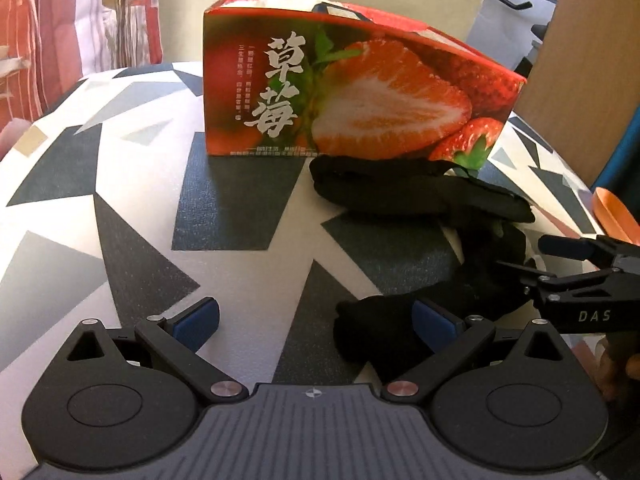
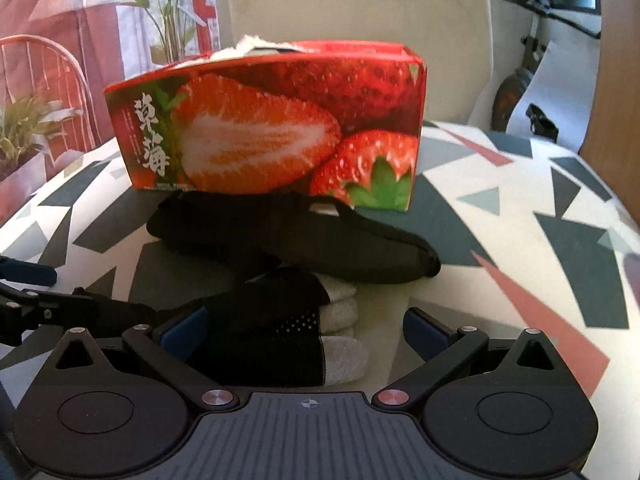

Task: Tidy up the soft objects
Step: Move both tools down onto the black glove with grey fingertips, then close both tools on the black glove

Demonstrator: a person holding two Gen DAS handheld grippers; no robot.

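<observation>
Both grippers sit low over the table (image 1: 120,208) with its geometric-patterned cloth, and both point at the strawberry box (image 1: 352,92) standing upright at the far side. White fluffy material pokes out of the box's open top.

Left gripper (image 1: 316,320): jaws spread wide, blue pads well apart, nothing between them. Its right-hand pad lies just beside, possibly touching, the near end of a black sock (image 1: 384,320) that trails away to the right across the cloth.

Right gripper (image 2: 306,330): jaws also spread wide. Between them lies a folded black-and-white glove (image 2: 304,320), black mesh back, white fingertips stacked toward the right. The left blue pad is against the glove's black edge; the right pad stands clear of the white fingertips. No squeeze on it.

Further back, a long black fabric bundle (image 2: 312,240) stretches across the cloth, its far edge right up against the base of the strawberry box. In the left wrist view the same bundle runs from the box front out toward the right.

The right gripper's body shows at the right edge of the left wrist view, with part of a person's hand (image 1: 618,368) under it.

A pale upholstered chair back (image 2: 360,4) rises behind the box.
</observation>
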